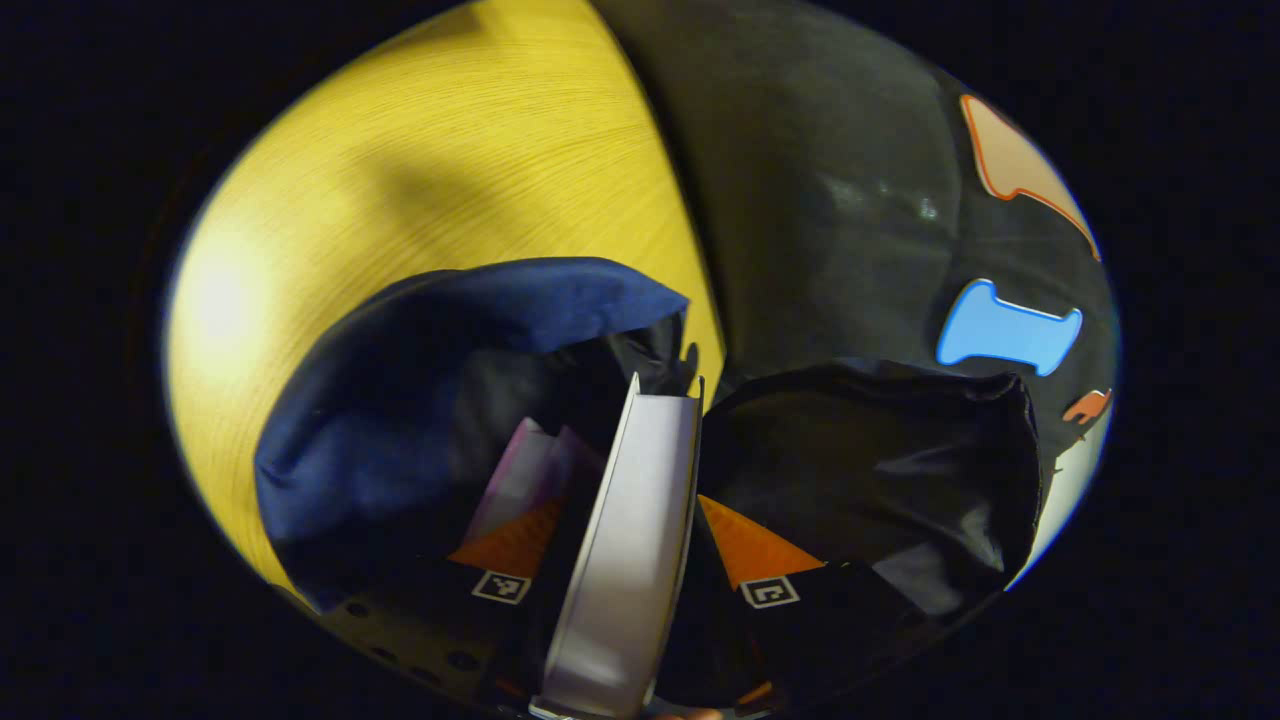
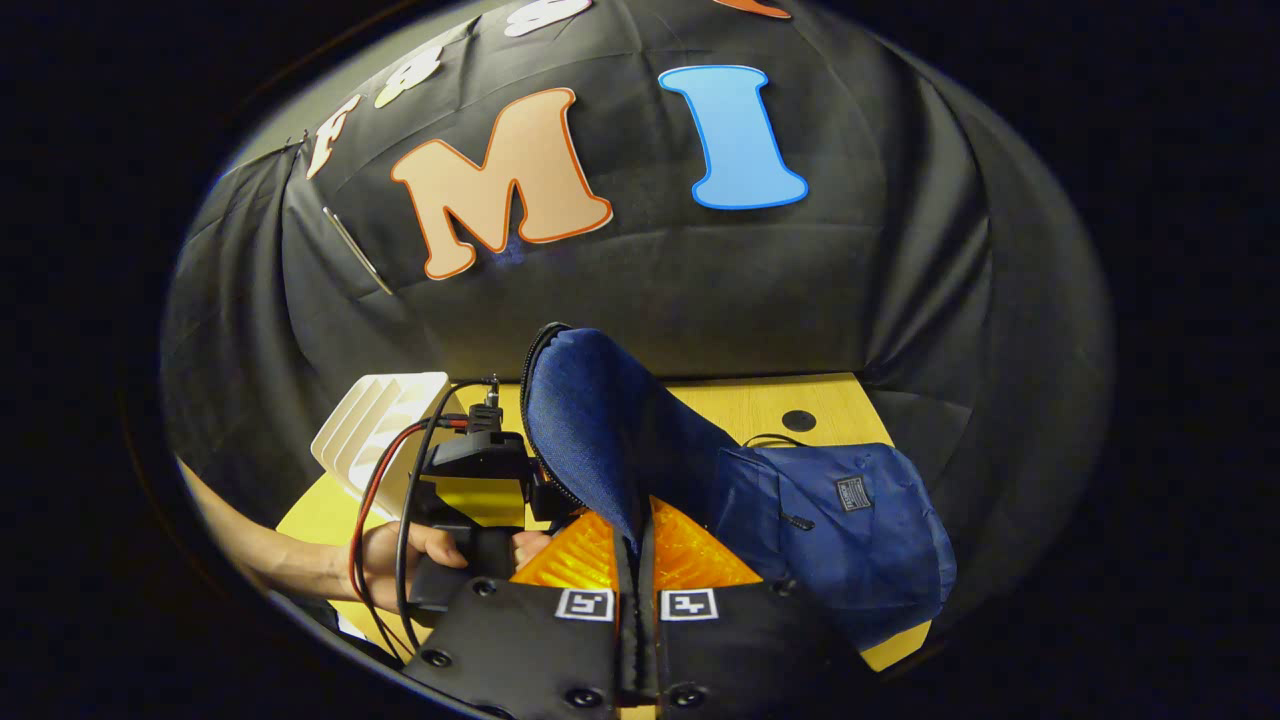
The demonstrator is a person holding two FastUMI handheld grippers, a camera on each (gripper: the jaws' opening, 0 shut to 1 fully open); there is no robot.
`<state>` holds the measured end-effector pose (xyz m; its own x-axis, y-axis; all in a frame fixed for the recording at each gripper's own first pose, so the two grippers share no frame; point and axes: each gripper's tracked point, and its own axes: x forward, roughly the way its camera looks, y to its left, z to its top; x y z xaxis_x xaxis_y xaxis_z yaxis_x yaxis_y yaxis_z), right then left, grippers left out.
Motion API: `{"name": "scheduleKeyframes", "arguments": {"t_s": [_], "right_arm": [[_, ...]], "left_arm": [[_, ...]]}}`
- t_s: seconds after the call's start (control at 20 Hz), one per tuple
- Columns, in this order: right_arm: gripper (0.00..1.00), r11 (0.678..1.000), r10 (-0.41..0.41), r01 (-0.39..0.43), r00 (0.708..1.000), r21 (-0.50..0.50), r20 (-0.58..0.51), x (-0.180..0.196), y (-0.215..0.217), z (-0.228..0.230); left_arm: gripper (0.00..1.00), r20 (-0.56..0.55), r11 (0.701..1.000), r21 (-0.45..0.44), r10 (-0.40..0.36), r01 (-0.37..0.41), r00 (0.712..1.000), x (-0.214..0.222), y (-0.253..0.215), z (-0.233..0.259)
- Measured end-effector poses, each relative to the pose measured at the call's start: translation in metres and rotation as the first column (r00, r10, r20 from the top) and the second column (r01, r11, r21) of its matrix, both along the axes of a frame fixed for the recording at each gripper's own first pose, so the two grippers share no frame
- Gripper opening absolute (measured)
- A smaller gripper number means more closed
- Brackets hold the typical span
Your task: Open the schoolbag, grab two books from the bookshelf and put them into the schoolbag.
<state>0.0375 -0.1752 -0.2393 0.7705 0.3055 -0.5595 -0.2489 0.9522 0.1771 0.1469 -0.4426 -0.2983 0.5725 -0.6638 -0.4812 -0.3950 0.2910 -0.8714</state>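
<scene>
While the left gripper (image 1: 625, 560) pinches a book (image 1: 630, 540) inside the open schoolbag (image 1: 440, 400), the right gripper (image 2: 637, 590) pinches the bag's flap (image 2: 600, 430) at lower centre.

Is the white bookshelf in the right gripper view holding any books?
No, the bookshelf stands on the table with its slots bare.

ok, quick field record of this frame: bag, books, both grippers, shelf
schoolbag: blue schoolbag on the wooden table, mouth open
flap: bag flap pinched upright by the right gripper
book in hand: pale book between the left gripper fingers, spine-first over the bag's opening
book in bag: a second book already inside
bookshelf: white bookshelf at the table's left, slots look empty
holder: a hand grips the left gripper's handle
</scene>
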Motion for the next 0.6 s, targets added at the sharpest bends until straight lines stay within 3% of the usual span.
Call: {"name": "scheduleKeyframes", "arguments": {"t_s": [0.05, 0.1, 0.15, 0.25, 0.3, 0.4, 0.6], "right_arm": [[0.05, 1.0, 0.004, -0.004, 1.0, 0.0, -0.005, -0.001, 0.002, -0.002], [0.01, 1.0, 0.004, -0.004, 1.0, -0.001, -0.006, -0.001, 0.002, -0.005], [0.02, 1.0, 0.007, -0.007, 1.0, -0.002, -0.012, -0.002, 0.004, -0.007], [0.04, 1.0, 0.013, -0.014, 1.0, -0.007, -0.017, -0.004, 0.007, -0.011], [0.04, 1.0, 0.016, -0.016, 1.0, -0.01, -0.019, -0.004, 0.009, -0.014], [0.04, 1.0, 0.021, -0.021, 1.0, -0.015, -0.022, -0.005, 0.011, -0.017], [0.04, 0.999, 0.037, -0.038, 0.999, -0.031, -0.034, -0.01, 0.014, -0.027]], "left_arm": [[0.61, -0.001, 1.0, 0.008, -0.004, 0.004, 1.0, 0.0, 0.002, 0.003], [0.69, 0.002, 0.999, 0.027, -0.018, 0.018, 1.0, -0.002, 0.002, 0.003], [0.64, 0.002, 0.998, 0.05, -0.035, 0.035, 0.999, -0.004, 0.002, 0.003], [0.8, -0.003, 0.99, 0.103, -0.098, 0.098, 0.995, -0.011, 0.002, 0.002], [0.75, -0.003, 0.984, 0.127, -0.124, 0.124, 0.992, -0.014, 0.005, 0.002], [0.76, 0.013, 0.974, 0.17, -0.157, 0.152, 0.988, -0.018, 0.015, 0.009], [0.77, 0.075, 0.962, 0.24, -0.15, 0.128, 0.986, -0.015, 0.044, 0.039]]}}
